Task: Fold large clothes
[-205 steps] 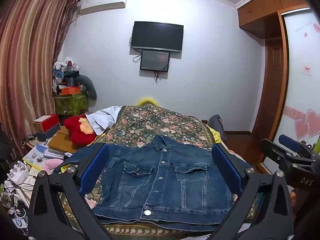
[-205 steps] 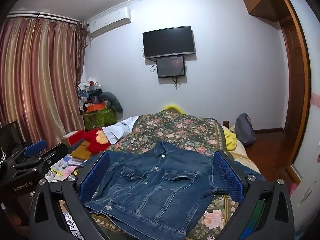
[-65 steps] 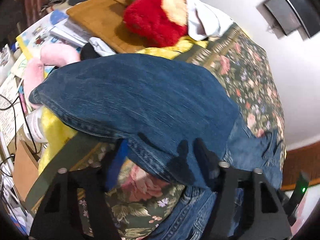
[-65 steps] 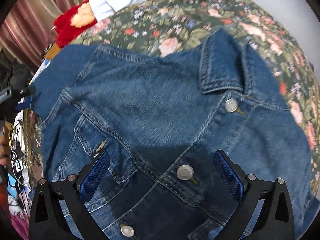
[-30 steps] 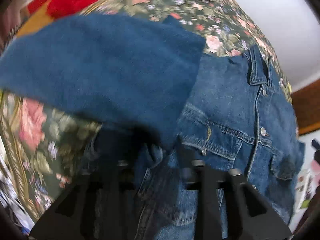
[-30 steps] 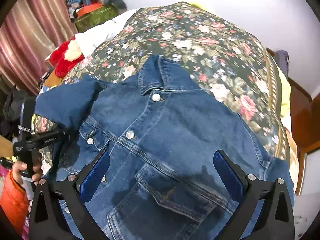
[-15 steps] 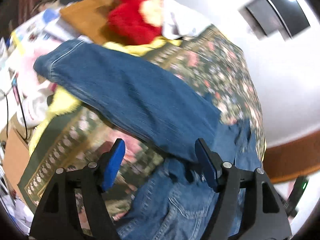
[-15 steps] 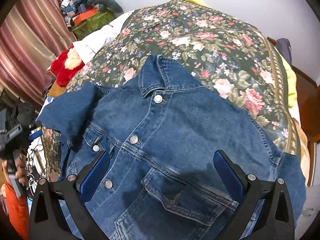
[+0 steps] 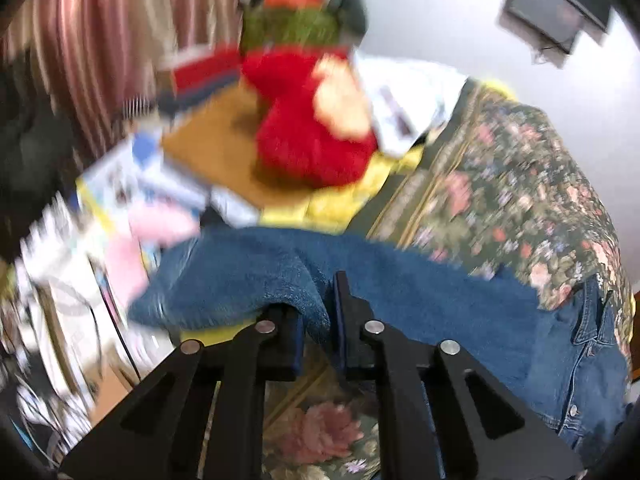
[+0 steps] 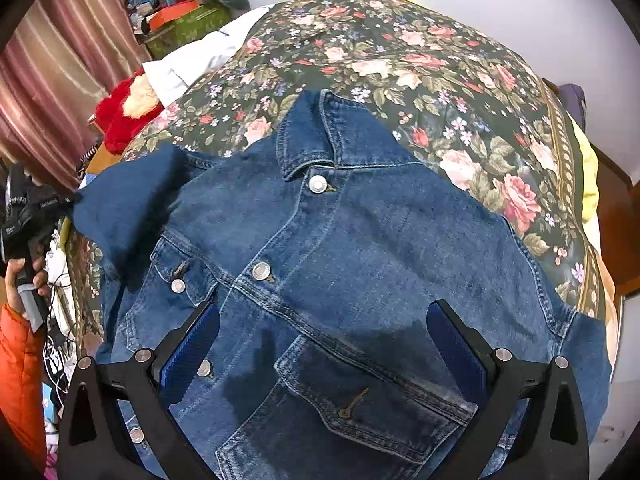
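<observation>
Blue denim jacket (image 10: 360, 264), front side up on the floral bedspread (image 10: 460, 92), collar toward the far end of the bed, buttoned down the middle with silver metal buttons, two flap chest pockets showing. Its sleeve (image 9: 400, 292) on the left side is drawn out sideways off the bed edge, a fold of the cloth pinched between the closed jaws of the left gripper (image 9: 316, 320). Body lies mostly flat, lightly rumpled.
</observation>
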`<state>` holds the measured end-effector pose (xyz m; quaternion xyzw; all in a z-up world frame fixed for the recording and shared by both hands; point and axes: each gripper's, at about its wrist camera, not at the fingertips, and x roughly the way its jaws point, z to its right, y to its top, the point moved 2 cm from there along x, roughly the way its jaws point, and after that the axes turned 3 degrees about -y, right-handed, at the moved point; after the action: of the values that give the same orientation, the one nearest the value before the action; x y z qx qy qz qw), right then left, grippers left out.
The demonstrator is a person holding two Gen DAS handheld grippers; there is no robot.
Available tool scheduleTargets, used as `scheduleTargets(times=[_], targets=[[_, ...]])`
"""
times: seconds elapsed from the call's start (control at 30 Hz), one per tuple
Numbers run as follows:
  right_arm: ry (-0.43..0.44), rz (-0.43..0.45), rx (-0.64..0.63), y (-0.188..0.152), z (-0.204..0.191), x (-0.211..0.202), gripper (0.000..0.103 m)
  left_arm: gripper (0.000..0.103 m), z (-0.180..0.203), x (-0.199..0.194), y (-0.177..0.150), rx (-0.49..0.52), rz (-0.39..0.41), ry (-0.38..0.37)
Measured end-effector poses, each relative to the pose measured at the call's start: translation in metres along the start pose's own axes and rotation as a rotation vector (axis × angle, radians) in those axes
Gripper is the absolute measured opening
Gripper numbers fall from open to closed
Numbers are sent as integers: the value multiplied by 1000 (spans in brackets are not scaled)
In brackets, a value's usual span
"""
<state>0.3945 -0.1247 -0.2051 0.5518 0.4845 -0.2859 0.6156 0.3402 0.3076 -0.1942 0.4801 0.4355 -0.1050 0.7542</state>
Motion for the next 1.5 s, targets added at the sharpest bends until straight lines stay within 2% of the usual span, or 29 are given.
scheduleTargets(times=[0.07,0.2,0.23,0.3,0.47,0.57,0.63,0.67,0.73,0.87,0.97,1.0,1.03,1.1,1.2,1.3,1.4,1.5], targets=[[0,2,11,-1,4,-2,103,9,17,-25,11,58,84,-15],[-1,15,47,-3,17,-9,103,9,83,-94,24,259,291,-62],[4,21,62,-4,22,-13,103,9,104,-111,23,312,319,-102],[10,33,83,-5,28,-19,103,9,139,-127,22,371,319,-186],[30,81,140,-15,49,-48,103,9,215,-134,-8,468,202,-385],[23,106,157,-25,62,-66,103,9,256,-118,-44,515,63,-491],[8,119,167,-32,71,-77,103,9,281,-96,-81,552,-77,-542],[-2,124,174,-37,77,-83,103,9,289,-90,-93,568,-117,-547],[-16,124,189,-47,88,-91,103,9,308,-68,-136,634,-249,-543],[-43,104,212,-65,108,-98,103,10,315,-54,-196,706,-386,-531],[-48,79,223,-76,116,-96,103,17,313,-58,-212,768,-395,-500],[-49,68,223,-78,117,-94,103,26,308,-63,-211,775,-393,-503],[-49,61,220,-79,116,-92,103,40,303,-67,-208,775,-392,-507],[-44,52,205,-78,110,-88,103,56,287,-80,-198,760,-375,-529],[-33,58,164,-68,94,-85,103,59,267,-95,-176,732,-321,-543],[-20,73,101,-53,67,-80,103,67,227,-106,-149,691,-248,-494],[-14,83,14,-36,32,-71,103,69,192,-103,-125,663,-178,-400],[-14,75,-82,-19,-7,-54,103,69,156,-87,-109,626,-152,-285]])
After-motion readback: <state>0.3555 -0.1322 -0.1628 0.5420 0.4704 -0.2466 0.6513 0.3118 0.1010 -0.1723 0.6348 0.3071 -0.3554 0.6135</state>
